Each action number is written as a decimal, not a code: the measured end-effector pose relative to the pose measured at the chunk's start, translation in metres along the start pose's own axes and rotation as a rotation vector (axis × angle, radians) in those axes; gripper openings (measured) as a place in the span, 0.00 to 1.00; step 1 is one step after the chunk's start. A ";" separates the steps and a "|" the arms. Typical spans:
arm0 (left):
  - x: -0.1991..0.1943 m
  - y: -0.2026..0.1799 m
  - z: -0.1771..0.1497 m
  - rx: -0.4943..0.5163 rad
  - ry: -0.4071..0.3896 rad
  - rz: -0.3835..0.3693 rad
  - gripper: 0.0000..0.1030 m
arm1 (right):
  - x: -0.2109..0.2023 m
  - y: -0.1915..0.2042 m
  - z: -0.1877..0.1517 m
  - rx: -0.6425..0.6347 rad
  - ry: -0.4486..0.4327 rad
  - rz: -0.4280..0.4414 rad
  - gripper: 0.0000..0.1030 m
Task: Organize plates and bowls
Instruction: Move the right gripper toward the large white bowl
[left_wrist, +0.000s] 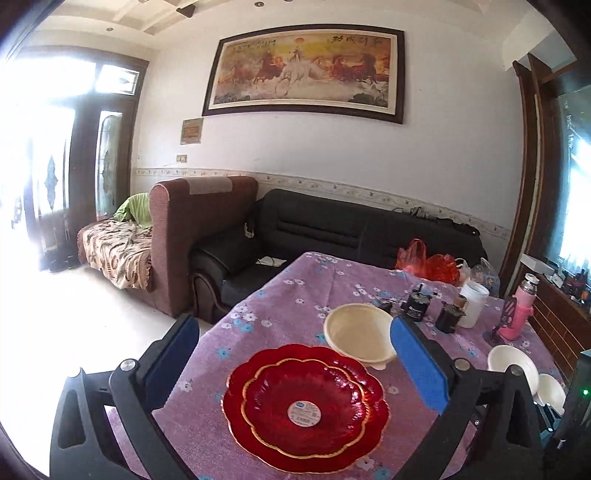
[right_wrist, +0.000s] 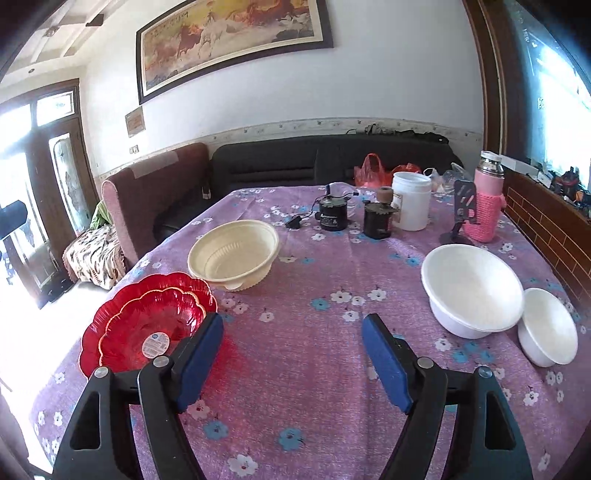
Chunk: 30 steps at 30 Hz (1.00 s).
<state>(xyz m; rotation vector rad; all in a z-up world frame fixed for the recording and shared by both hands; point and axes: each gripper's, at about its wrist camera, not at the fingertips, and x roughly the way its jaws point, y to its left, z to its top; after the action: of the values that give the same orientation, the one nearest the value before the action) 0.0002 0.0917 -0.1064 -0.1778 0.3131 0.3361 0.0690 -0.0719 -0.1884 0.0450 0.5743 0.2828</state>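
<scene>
Two red scalloped plates (left_wrist: 306, 406) are stacked, the smaller on the larger, at the table's near left; they also show in the right wrist view (right_wrist: 147, 325). A cream bowl (left_wrist: 360, 334) stands just behind them, seen too in the right wrist view (right_wrist: 233, 253). A large white bowl (right_wrist: 472, 290) and a small white bowl (right_wrist: 548, 326) touch at the right; the left wrist view shows them (left_wrist: 511, 363) partly hidden. My left gripper (left_wrist: 291, 339) is open above the red plates. My right gripper (right_wrist: 291, 332) is open and empty over bare cloth.
The purple flowered tablecloth (right_wrist: 314, 369) covers the table. At the back stand two black motors (right_wrist: 332, 214), a white jar (right_wrist: 410, 201), a pink bottle (right_wrist: 484, 199), a phone stand (right_wrist: 461, 218) and red bags (right_wrist: 371, 168). Sofas (left_wrist: 295, 236) lie beyond the far edge.
</scene>
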 end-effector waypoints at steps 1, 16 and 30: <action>-0.002 -0.007 -0.001 0.011 0.012 -0.016 1.00 | -0.006 -0.006 -0.002 0.009 -0.013 -0.008 0.85; -0.010 -0.122 -0.053 0.256 0.152 -0.147 1.00 | -0.052 -0.109 -0.025 0.159 -0.079 -0.152 0.88; 0.016 -0.159 -0.085 0.381 0.298 -0.155 1.00 | -0.062 -0.157 -0.032 0.222 -0.040 -0.193 0.88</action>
<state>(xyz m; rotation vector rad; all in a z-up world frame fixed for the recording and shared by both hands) 0.0469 -0.0701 -0.1721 0.1250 0.6473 0.0903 0.0411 -0.2408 -0.2013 0.2085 0.5636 0.0298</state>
